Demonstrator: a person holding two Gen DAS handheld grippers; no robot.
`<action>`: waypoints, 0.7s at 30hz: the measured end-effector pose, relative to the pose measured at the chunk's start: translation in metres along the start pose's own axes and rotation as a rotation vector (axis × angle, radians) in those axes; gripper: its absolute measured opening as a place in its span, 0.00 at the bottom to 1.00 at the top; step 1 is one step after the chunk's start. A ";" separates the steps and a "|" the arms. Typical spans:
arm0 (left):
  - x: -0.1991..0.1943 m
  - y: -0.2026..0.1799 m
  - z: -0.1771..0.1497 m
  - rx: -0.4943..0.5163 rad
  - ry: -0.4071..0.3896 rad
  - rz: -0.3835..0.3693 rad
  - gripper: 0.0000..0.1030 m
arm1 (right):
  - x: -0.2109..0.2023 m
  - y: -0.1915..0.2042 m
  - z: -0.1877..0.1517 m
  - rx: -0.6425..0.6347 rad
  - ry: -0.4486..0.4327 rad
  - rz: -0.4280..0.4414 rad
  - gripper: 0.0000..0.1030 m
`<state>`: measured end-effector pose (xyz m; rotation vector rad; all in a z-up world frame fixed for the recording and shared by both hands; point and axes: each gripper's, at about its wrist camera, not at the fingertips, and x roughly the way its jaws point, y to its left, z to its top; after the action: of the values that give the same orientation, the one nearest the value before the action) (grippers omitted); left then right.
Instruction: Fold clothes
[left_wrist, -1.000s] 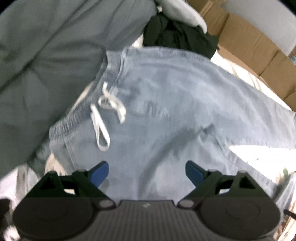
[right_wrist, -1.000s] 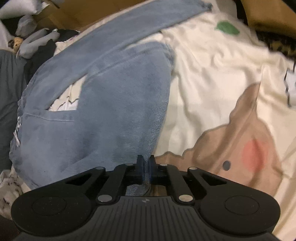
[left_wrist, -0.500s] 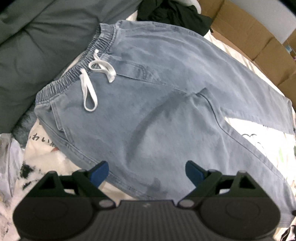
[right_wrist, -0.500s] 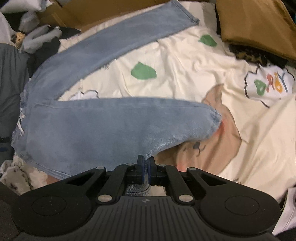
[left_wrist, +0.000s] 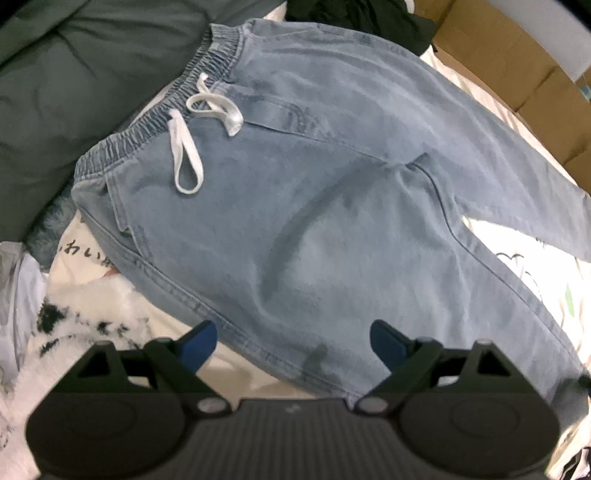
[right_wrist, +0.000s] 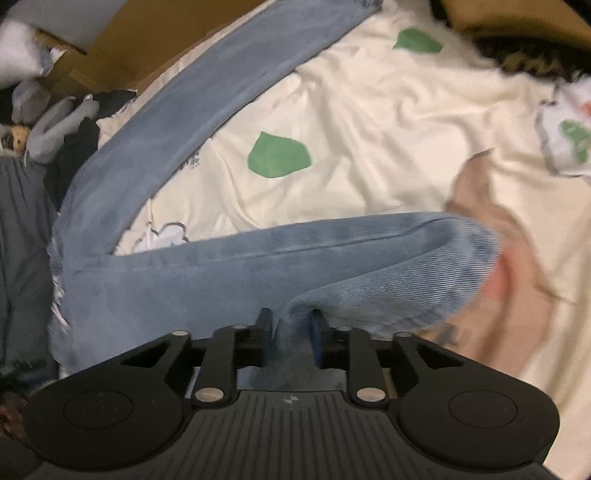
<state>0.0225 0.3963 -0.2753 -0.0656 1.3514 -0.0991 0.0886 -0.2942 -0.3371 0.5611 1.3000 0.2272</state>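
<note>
Cream bedsheet with green patches carries light-blue jeans, legs splayed; cardboard boxes behind. Left gripper spread wide above jeans. Right gripper, jaws just opening, denim fold between them.

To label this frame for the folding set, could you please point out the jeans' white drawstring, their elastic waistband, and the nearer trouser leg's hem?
white drawstring (left_wrist: 188, 162), left wrist view, on the hanging loop.
elastic waistband (left_wrist: 144, 127), left wrist view, on the gathered band.
hem (right_wrist: 476, 266), right wrist view, on the leg's turned-up cuff end.
</note>
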 end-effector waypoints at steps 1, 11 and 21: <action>0.000 -0.001 -0.001 0.006 0.002 0.001 0.89 | 0.006 0.004 0.002 -0.009 0.006 0.005 0.31; -0.002 -0.005 0.003 0.028 0.012 0.005 0.89 | 0.015 0.022 0.007 -0.027 0.013 0.055 0.34; 0.007 -0.007 0.001 -0.001 0.050 -0.020 0.89 | -0.020 -0.017 -0.022 0.035 0.005 -0.006 0.34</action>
<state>0.0246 0.3885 -0.2810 -0.0780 1.4009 -0.1170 0.0596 -0.3119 -0.3326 0.5865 1.3119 0.2017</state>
